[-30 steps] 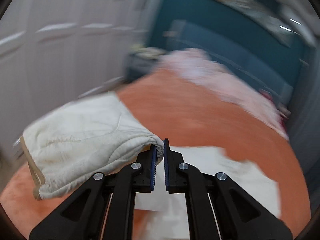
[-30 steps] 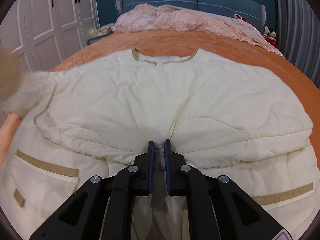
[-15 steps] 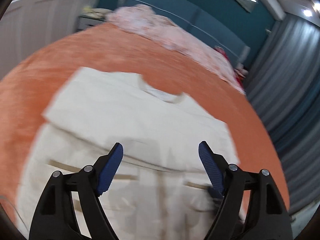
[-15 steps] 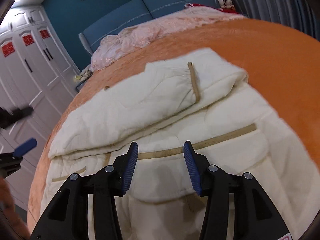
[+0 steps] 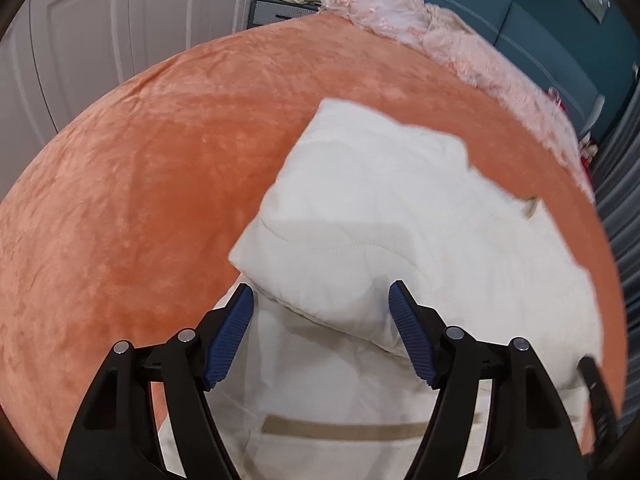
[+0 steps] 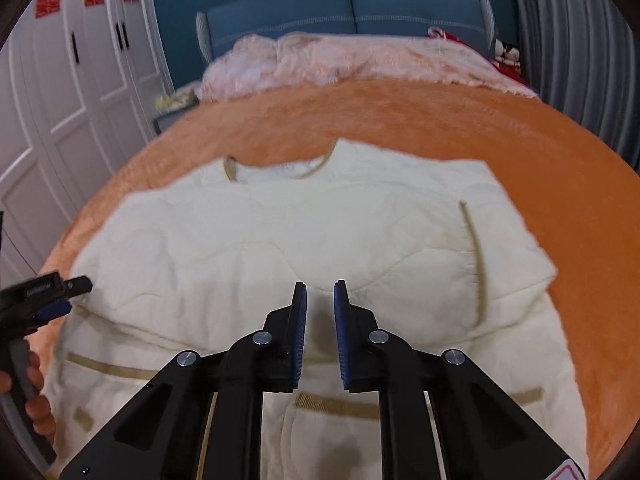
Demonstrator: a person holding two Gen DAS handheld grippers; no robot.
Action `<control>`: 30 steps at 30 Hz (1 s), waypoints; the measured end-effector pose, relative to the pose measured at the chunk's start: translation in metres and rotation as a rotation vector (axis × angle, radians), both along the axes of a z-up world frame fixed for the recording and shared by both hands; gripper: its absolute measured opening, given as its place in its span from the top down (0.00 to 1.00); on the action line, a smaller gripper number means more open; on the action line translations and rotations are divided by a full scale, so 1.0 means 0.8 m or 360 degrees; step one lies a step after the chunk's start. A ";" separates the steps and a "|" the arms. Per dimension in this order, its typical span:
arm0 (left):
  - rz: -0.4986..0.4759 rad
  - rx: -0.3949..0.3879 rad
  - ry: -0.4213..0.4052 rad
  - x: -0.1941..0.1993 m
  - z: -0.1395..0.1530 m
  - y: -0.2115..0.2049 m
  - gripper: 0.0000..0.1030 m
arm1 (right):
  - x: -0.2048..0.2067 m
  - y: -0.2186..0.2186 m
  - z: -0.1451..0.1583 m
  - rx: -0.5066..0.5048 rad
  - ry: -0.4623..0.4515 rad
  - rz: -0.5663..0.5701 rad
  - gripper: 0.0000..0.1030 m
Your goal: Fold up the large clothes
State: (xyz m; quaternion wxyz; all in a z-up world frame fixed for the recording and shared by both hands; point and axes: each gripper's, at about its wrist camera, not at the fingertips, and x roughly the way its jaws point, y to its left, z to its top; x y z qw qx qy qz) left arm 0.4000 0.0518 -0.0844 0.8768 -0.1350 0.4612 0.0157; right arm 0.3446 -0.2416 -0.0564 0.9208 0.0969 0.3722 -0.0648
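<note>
A cream quilted jacket (image 6: 320, 220) lies front up on the orange bed, both sleeves folded across its chest. In the left wrist view the jacket (image 5: 400, 208) fills the right half. My left gripper (image 5: 320, 290) hovers low over the folded sleeve's near edge. Its jaws stand wide and are closing, with the sleeve's fold below and between them and the pads not touching it. My right gripper (image 6: 320, 292) hangs above the jacket's middle, its jaws closing to a narrow gap with nothing in it. The left gripper (image 6: 70, 296) also shows at the left edge there.
The orange bedspread (image 5: 140, 200) surrounds the jacket. A pink lace blanket (image 6: 340, 60) lies before the blue headboard (image 6: 352, 4). White wardrobe doors (image 6: 60, 100) stand left, grey curtains (image 6: 580, 60) right. A hand (image 6: 36, 400) holds the left gripper's handle.
The left gripper let go of the sleeve it carried and sank towards the jacket's left side. The right gripper released the fabric, opened, rose, then narrowed. Both sleeves now lie folded.
</note>
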 end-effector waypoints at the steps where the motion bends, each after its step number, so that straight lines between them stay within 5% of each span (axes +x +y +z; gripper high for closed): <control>1: 0.0001 0.0008 0.0001 0.002 -0.007 -0.002 0.34 | 0.003 -0.002 -0.010 -0.0007 0.0028 -0.0007 0.88; 7: -0.0029 0.0131 -0.0107 -0.012 -0.030 -0.011 0.31 | 0.003 -0.005 -0.058 -0.0013 0.0114 -0.0013 0.90; 21: -0.0026 0.0341 -0.0210 -0.017 -0.047 -0.031 0.29 | -0.001 0.018 -0.074 -0.0253 0.0126 -0.0031 0.90; 26: -0.0030 0.0316 -0.0195 -0.016 -0.041 -0.028 0.28 | -0.006 0.022 -0.047 -0.0238 0.0092 -0.0049 0.87; 30: -0.0069 0.0193 -0.0162 -0.020 -0.008 -0.012 0.28 | -0.013 0.049 -0.006 -0.0035 -0.0017 0.0047 0.87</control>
